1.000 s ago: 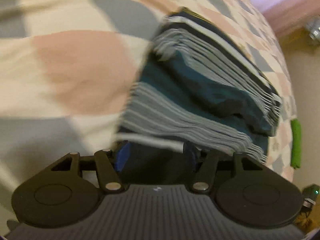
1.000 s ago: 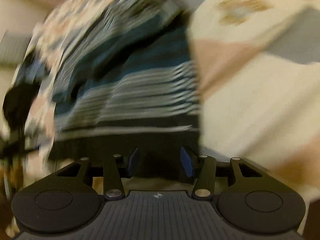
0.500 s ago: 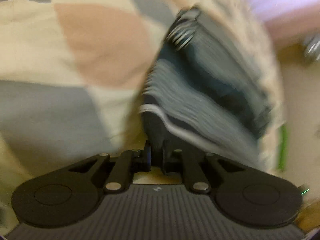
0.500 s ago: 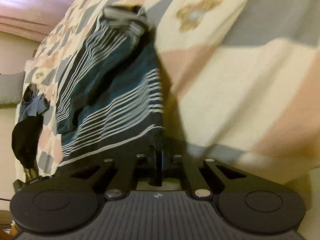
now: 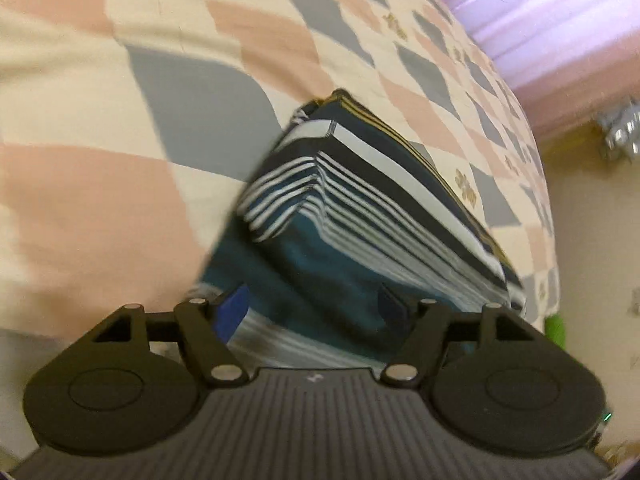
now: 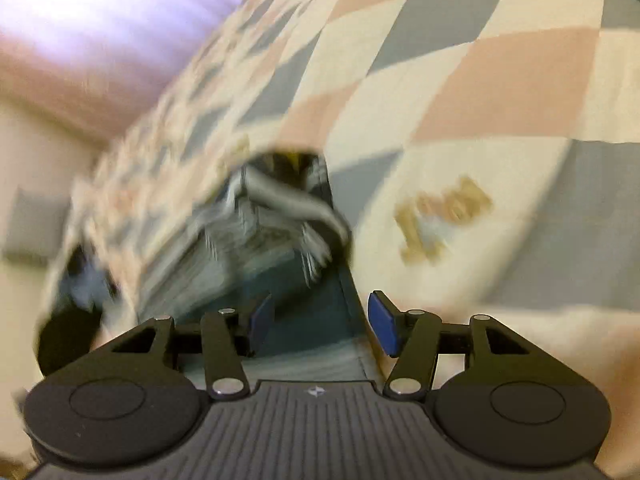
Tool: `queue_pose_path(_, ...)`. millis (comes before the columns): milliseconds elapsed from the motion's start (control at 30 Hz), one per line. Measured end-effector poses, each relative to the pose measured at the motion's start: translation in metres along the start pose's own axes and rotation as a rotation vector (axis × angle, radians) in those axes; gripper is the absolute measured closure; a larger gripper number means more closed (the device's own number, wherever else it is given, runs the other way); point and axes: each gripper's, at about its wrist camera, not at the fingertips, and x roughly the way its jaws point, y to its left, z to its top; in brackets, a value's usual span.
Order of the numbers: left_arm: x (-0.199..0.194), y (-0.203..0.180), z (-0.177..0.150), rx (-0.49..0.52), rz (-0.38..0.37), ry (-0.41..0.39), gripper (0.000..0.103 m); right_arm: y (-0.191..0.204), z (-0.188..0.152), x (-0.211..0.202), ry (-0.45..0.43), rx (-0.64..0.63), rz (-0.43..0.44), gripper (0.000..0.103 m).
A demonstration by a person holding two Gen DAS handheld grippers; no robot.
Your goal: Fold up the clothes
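A striped garment in teal, black and white (image 5: 360, 216) lies folded over on a checkered bedspread (image 5: 100, 208). My left gripper (image 5: 312, 308) is open, its blue pads (image 5: 232, 310) apart just above the garment's near edge. In the right wrist view the same garment (image 6: 276, 240) is blurred. My right gripper (image 6: 320, 324) is open over the garment's near right corner, holding nothing.
A pink curtain (image 5: 560, 20) hangs past the far side of the bed. A green object (image 5: 556, 328) sits at the bed's right edge. Dark clothes (image 6: 68, 320) lie at the left edge of the bed in the right wrist view.
Half a second ago both grippers were shut on the garment's edge. Both have now opened and let it go, and the garment lies folded over itself on the bed.
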Motion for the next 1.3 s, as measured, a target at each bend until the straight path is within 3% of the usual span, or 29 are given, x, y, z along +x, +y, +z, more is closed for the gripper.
queue_pose_path(133,0.028,0.016,0.005,-0.086,0.014,0.005,0.036,-0.009,0.012,0.041,0.002,0.052,0.020,0.045)
queue_pose_path(267,0.034,0.033,0.010,-0.176,-0.031,0.002,0.039,-0.013,0.010,0.068,0.016,0.094,0.061,0.048)
queue_pose_path(333,0.036,0.036,0.013,-0.206,-0.063,0.002,0.064,-0.005,0.007,0.070,-0.018,0.061,0.060,0.071)
queue_pose_path(400,0.043,0.037,0.013,-0.216,-0.060,0.014,0.064,-0.001,0.005,0.070,-0.034,0.055,0.069,0.076)
queue_pose_path(500,0.051,0.042,0.013,-0.258,-0.063,0.016,0.067,-0.007,0.002,0.078,0.003,0.090,0.043,0.075)
queue_pose_path(567,0.046,0.038,0.015,-0.243,-0.064,-0.003,0.095,-0.006,0.001,0.081,0.005,0.093,0.038,0.079)
queue_pose_path(600,0.039,0.035,0.015,-0.216,-0.070,-0.013,0.098,0.002,0.001,0.076,-0.023,0.055,0.044,0.093)
queue_pose_path(700,0.017,0.024,0.014,-0.136,-0.087,-0.044,0.098,0.030,0.005,0.051,-0.082,-0.065,0.017,0.098)
queue_pose_path(833,-0.025,0.019,-0.005,-0.035,-0.104,-0.080,0.098,0.047,0.000,0.003,-0.115,-0.105,0.092,0.099)
queue_pose_path(967,-0.047,0.041,-0.042,-0.028,-0.067,-0.042,0.098,0.027,-0.032,-0.026,-0.071,-0.049,0.078,0.100)
queue_pose_path(1100,-0.040,0.066,-0.076,-0.047,-0.014,0.015,0.098,-0.007,-0.077,-0.027,0.000,0.060,0.023,0.100)
queue_pose_path(1167,-0.042,0.070,-0.084,-0.045,-0.021,0.005,0.098,-0.014,-0.091,-0.024,0.009,0.078,0.002,0.100)
queue_pose_path(1300,-0.066,0.063,-0.084,0.021,-0.061,-0.056,0.098,-0.003,-0.098,-0.047,-0.045,0.040,0.057,0.100)
